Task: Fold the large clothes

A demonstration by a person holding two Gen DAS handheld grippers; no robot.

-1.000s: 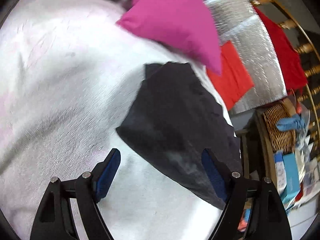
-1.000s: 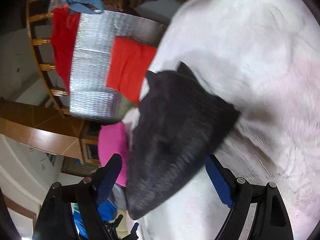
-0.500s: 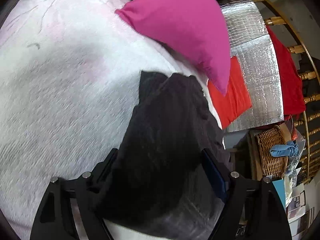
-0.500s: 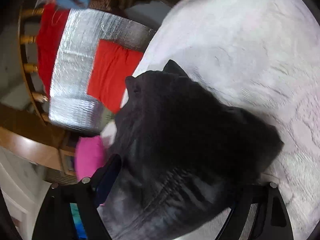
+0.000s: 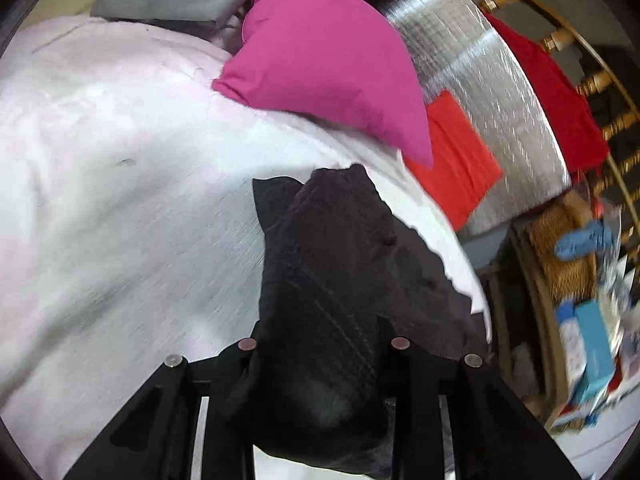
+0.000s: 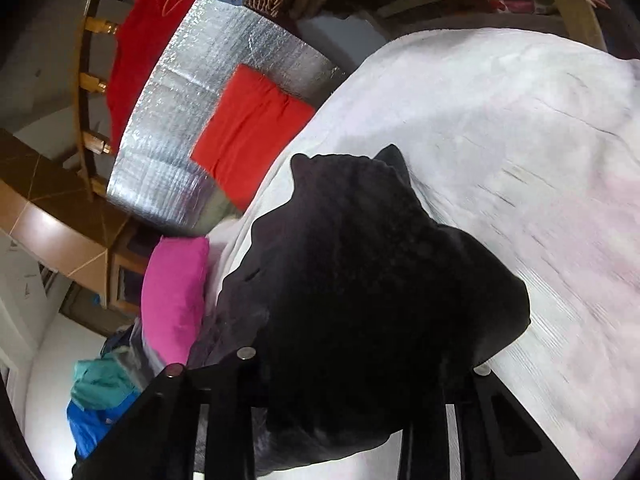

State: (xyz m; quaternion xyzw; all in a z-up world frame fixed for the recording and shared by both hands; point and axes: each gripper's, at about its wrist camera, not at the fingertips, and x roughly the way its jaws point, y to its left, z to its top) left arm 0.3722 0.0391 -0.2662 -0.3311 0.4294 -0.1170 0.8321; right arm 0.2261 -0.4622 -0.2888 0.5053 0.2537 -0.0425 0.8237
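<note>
Both claws, the left claw and the right claw, pinch the dark cloth near the bed edge by the pink pillow, likely so one side can fold over neatly.

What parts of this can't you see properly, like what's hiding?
- Left gripper fingertips: left wrist view, covered by the black garment.
- Right gripper fingertips: right wrist view, buried under the same garment.
- Boxes at the right edge: labels motion-blurred.
- White blanket: partly hidden under the garment.
</note>
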